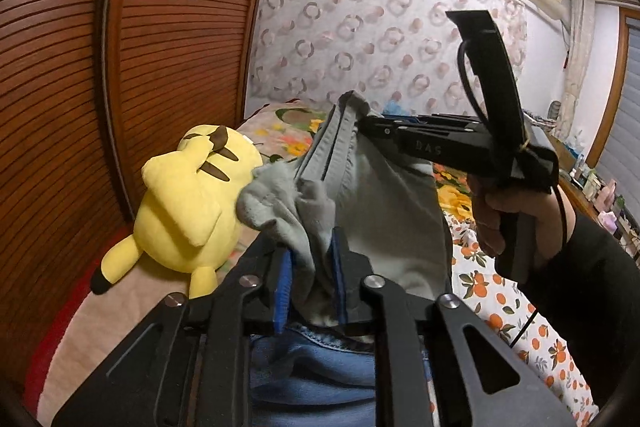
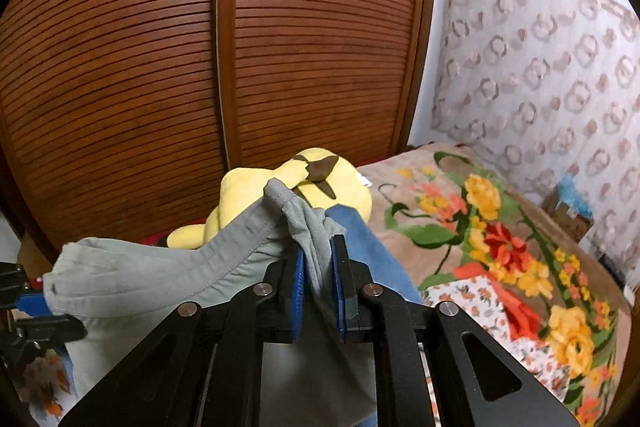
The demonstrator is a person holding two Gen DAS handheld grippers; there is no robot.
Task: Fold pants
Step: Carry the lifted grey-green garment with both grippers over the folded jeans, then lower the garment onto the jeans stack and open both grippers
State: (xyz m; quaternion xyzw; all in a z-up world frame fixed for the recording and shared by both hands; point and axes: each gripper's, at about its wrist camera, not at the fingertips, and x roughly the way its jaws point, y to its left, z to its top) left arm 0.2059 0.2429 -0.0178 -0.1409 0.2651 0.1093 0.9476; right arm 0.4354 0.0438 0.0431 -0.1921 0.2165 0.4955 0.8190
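Observation:
The grey pants [image 1: 384, 199] hang in the air, held by their elastic waistband [image 2: 160, 267] between both grippers. My left gripper [image 1: 312, 259] is shut on one end of the waistband; bunched grey cloth sticks out past its blue pads. My right gripper [image 2: 318, 263] is shut on the other end. The right gripper also shows in the left wrist view [image 1: 360, 123], clamped on the far corner of the band. The left gripper shows at the left edge of the right wrist view [image 2: 30, 303].
A yellow plush toy [image 1: 188, 203] lies on the bed by the brown slatted wardrobe doors [image 2: 200, 47]. Blue jeans [image 1: 312, 363] lie under the pants. A floral blanket [image 2: 480, 227] covers the bed. A desk with bottles [image 1: 600, 187] stands at far right.

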